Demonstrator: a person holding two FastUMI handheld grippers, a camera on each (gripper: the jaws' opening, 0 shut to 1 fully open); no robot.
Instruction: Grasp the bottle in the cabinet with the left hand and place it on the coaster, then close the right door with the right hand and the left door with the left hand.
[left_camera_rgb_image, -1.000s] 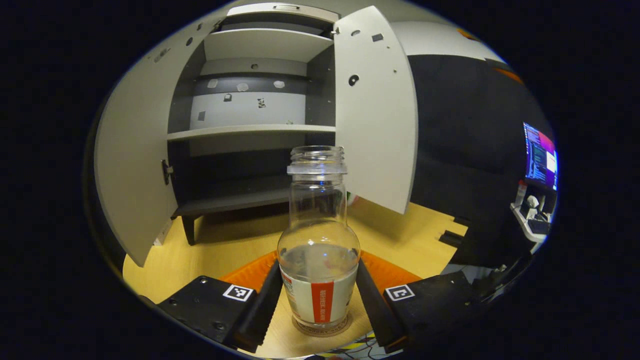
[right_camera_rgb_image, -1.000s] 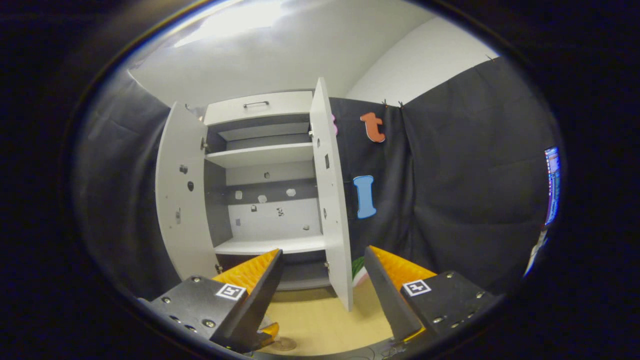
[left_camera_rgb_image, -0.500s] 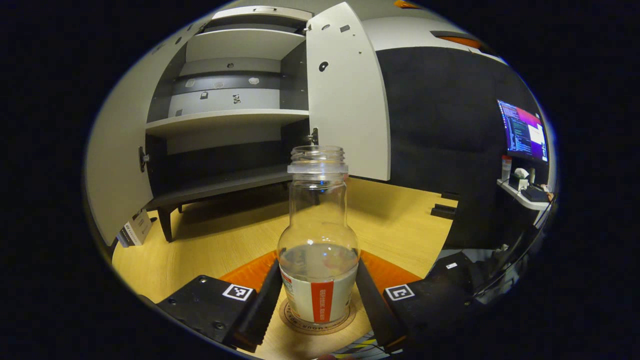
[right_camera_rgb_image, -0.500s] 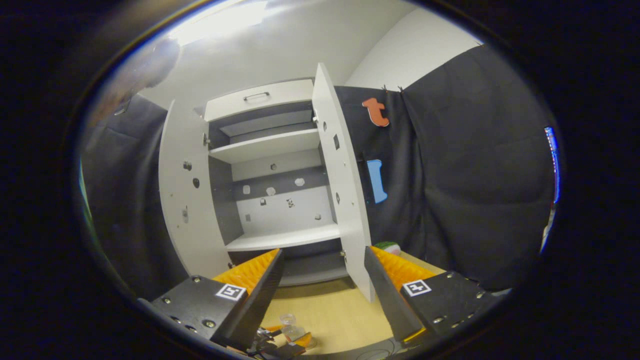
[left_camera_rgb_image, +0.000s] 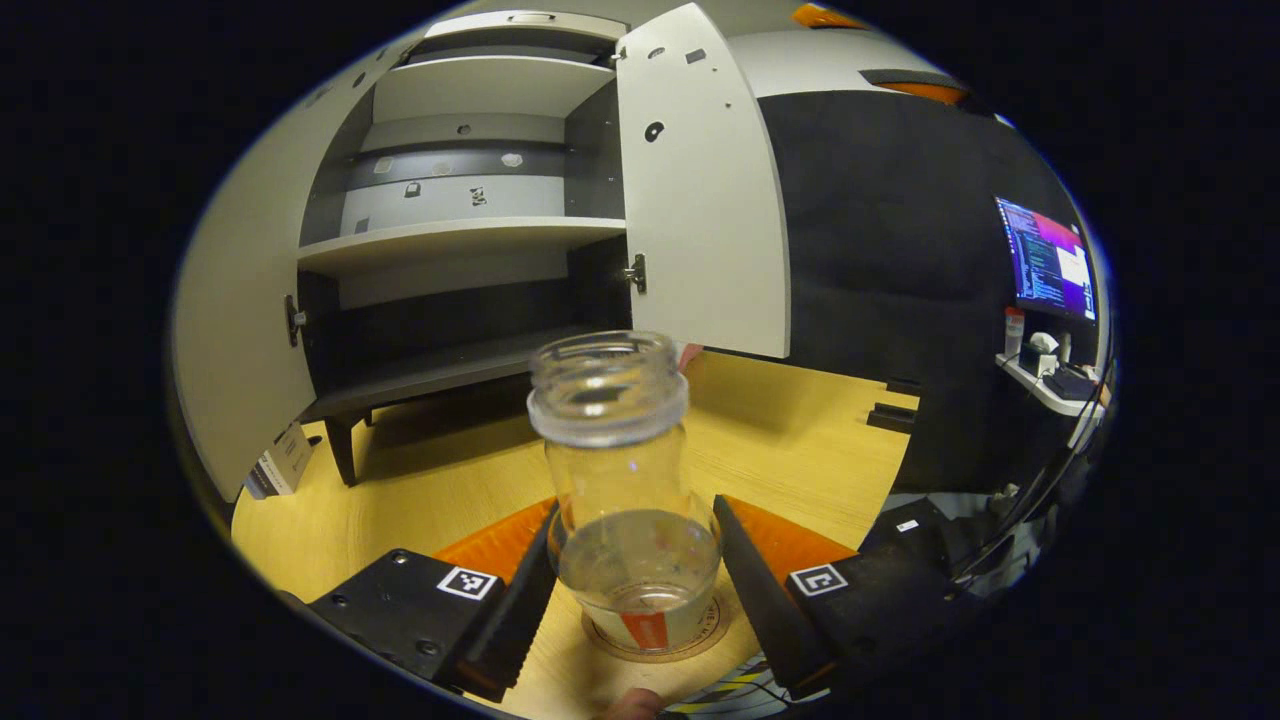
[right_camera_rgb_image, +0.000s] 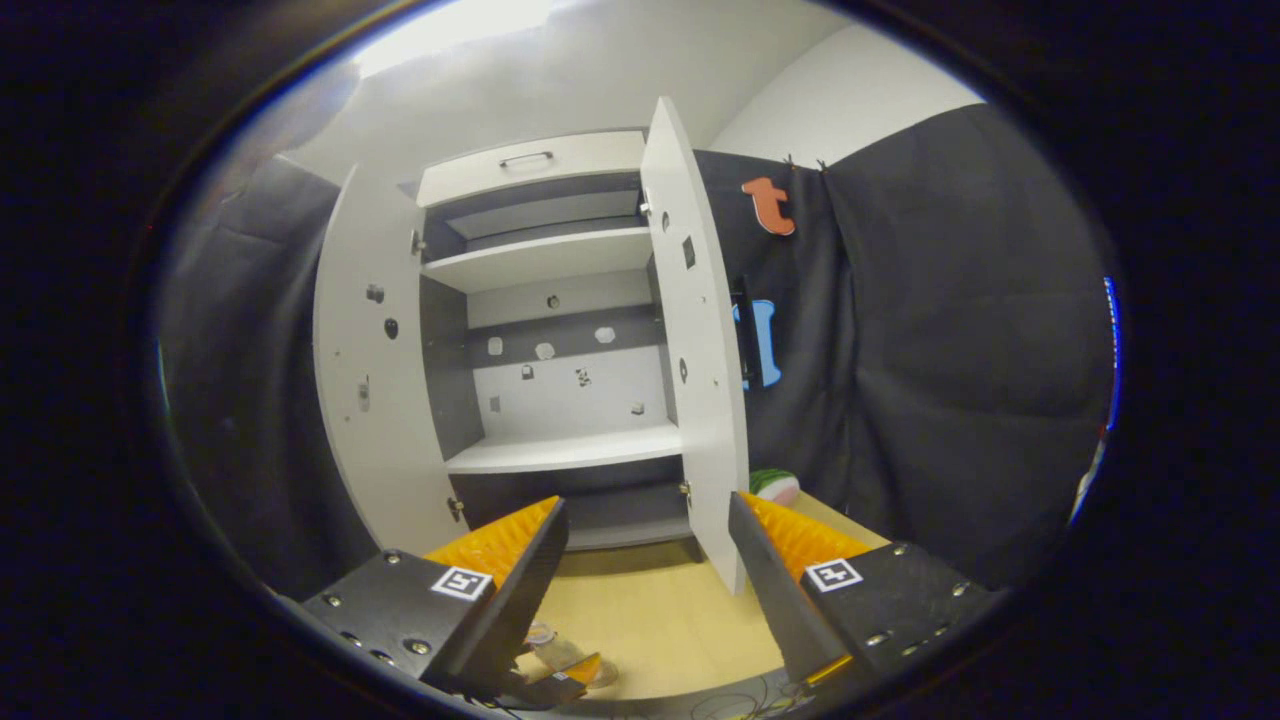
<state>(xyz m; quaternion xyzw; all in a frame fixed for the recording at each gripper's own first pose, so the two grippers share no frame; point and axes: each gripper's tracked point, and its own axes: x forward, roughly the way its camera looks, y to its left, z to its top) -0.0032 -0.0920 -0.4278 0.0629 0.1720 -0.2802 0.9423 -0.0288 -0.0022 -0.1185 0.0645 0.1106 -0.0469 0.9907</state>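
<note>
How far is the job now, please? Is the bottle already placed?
Done: the bottle stands on the coaster, out of the cabinet. In hand: the left claw flanks it; whether it grips, I cannot tell. Left: right door and left door are both open; the open right claw faces them.

The table (left_camera_rgb_image: 800, 420) is yellow wood. It has a smooth, flat top.

A big white cabinet (left_camera_rgb_image: 480, 200) stands on the table at about 11 o'clock in the left gripper view. It rests on short dark legs, and one leg shows at 9 o'clock.

A round brown coaster (left_camera_rgb_image: 700, 640) lies flat on the table at 6 o'clock. The clear bottle (left_camera_rgb_image: 630, 500) sits on the coaster and tips to one side.

Some thin wires lie at the near edge of the table, at about 5 o'clock.

In the right gripper view, a small green and pink thing (right_camera_rgb_image: 775, 486) sits on the table just beside the open right door, at about 4 o'clock.
</note>
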